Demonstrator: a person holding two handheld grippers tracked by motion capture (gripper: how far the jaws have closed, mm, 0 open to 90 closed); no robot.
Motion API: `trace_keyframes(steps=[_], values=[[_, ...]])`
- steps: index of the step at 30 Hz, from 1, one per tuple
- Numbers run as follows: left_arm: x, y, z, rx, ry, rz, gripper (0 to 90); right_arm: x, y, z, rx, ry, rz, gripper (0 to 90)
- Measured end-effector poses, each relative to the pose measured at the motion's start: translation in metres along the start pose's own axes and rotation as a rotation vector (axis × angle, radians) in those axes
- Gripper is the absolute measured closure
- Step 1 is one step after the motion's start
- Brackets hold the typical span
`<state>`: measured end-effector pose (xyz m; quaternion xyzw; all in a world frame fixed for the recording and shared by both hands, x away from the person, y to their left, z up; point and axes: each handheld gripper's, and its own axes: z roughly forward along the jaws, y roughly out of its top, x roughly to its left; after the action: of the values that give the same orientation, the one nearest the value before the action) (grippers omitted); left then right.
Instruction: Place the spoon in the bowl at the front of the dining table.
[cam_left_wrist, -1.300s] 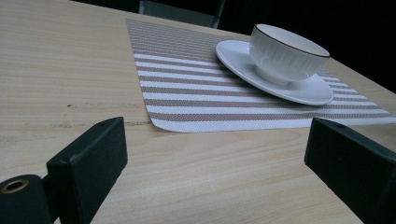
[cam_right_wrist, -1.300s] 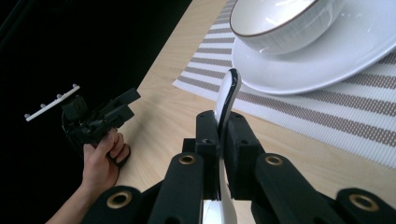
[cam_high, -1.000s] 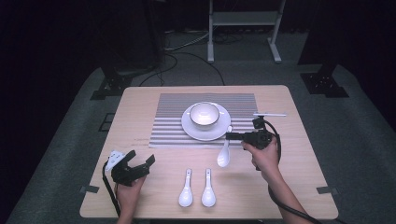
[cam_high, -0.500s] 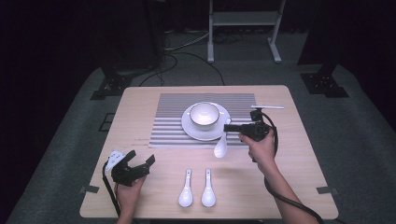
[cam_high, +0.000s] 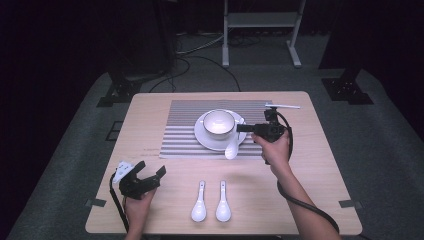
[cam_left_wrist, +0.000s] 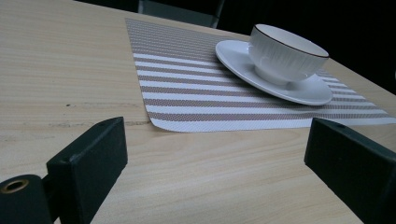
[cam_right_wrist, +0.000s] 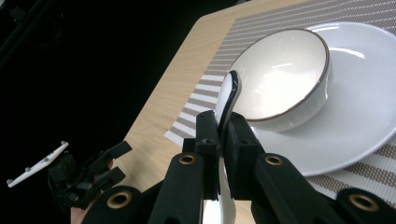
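Nearest the person, the left gripper (cam_high: 145, 178) rests on the table (cam_high: 150, 107) with fingers spread and empty, beside two spare spoons (cam_high: 210, 202). Over the last second the right gripper (cam_high: 243, 128), fingers pinching a white spoon (cam_high: 233, 148) by its handle, has carried it up to the saucer (cam_high: 204, 140); placement by the bowl (cam_high: 218, 123) looks imminent. The spoon hangs steeply, scoop end down toward the person, handle up.

Ahead of our left gripper (cam_high: 150, 176) the bare table (cam_high: 150, 120) lies free up to the mat (cam_high: 180, 135). The bowl (cam_high: 218, 123) on its plate (cam_high: 207, 140) blocks the mat's middle. Two spoons (cam_high: 211, 202) lie near the front edge; between them and the mat we see an open strip.
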<state>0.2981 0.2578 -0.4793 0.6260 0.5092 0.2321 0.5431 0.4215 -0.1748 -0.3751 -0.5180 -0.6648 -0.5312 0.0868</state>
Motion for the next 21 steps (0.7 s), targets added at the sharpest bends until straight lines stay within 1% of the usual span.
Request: trace_keyframes(steps=[4, 11, 15, 21], values=[[0.0, 0.0, 0.0, -0.001, -0.001, -0.002, 4.6, 0.003, 0.007, 0.005, -0.01, 0.009, -0.002, 84.9], [0.001, 0.0, 0.0, -0.003, -0.002, -0.007, 4.6, 0.006, 0.014, 0.013, -0.016, -0.007, -0.007, 84.9], [0.001, 0.0, 0.0, -0.003, -0.003, -0.008, 4.6, 0.006, 0.018, 0.016, -0.022, -0.012, -0.001, 84.9], [0.001, 0.0, 0.0, -0.003, -0.003, -0.01, 4.6, 0.005, 0.025, 0.023, -0.034, -0.032, 0.007, 84.9]])
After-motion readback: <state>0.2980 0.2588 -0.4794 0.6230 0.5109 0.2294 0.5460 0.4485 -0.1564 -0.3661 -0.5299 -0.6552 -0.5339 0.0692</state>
